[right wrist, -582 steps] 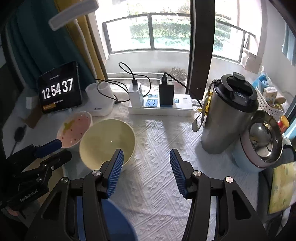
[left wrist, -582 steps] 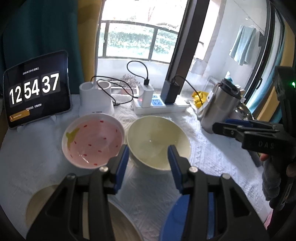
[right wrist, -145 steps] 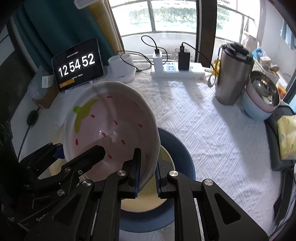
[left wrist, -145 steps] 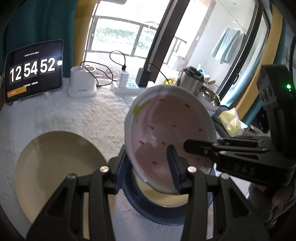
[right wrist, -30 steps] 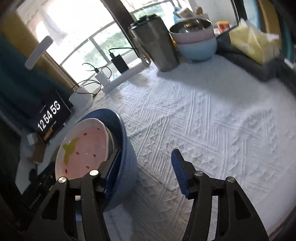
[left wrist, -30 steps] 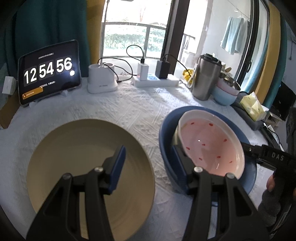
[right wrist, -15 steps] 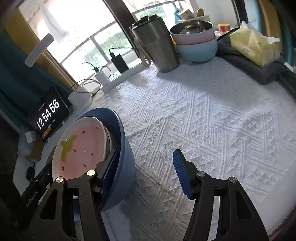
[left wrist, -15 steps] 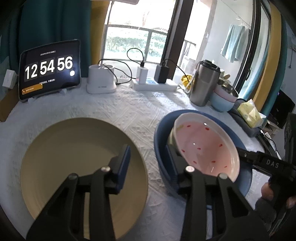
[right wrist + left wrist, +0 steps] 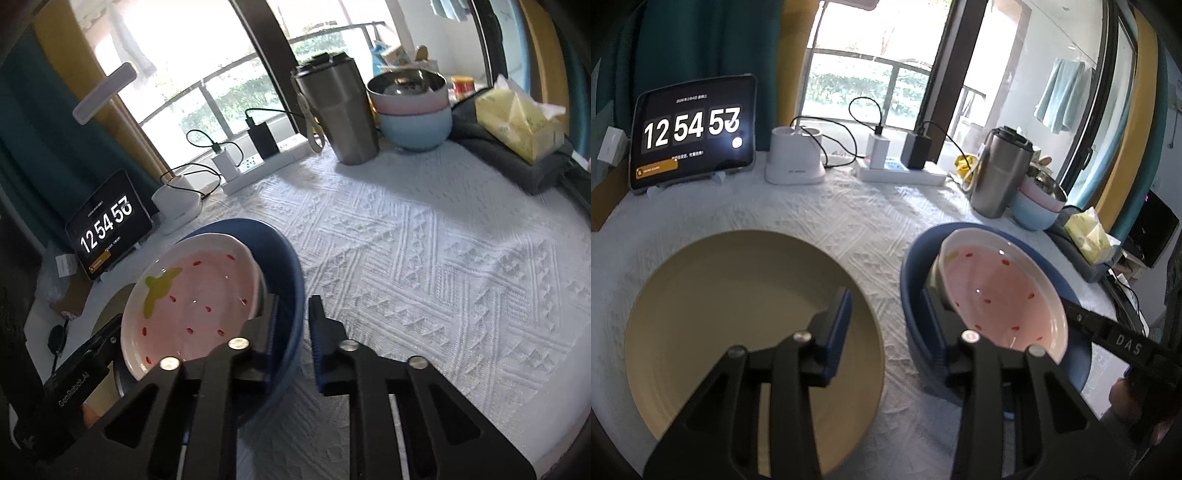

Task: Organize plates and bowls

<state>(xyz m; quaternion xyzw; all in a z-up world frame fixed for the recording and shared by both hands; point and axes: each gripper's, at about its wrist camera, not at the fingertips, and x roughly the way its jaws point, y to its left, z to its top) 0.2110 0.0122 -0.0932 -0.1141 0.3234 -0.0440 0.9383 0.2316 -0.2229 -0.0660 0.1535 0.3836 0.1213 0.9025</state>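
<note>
A pink strawberry-pattern bowl [image 9: 997,288] is nested in a cream bowl, both inside a dark blue bowl [image 9: 916,273]. A large beige plate [image 9: 720,314] lies on the white cloth to their left. My left gripper [image 9: 886,317] is open, its left finger over the plate and its right finger inside the blue bowl's left rim. In the right wrist view my right gripper [image 9: 293,325] straddles the blue bowl's [image 9: 280,258] right rim, jaws narrowed on it, with the pink bowl [image 9: 192,299] to its left.
At the back stand a tablet clock [image 9: 690,129], a white charger dock [image 9: 794,158], a power strip [image 9: 901,171], a steel tumbler [image 9: 997,173] and stacked pastel bowls [image 9: 1034,206]. A yellow tissue pack [image 9: 517,114] lies on a dark cloth at the right edge.
My right gripper has closed in from wide open and now pinches the blue bowl's right rim. My left gripper has shifted right, its right finger now inside the blue bowl.
</note>
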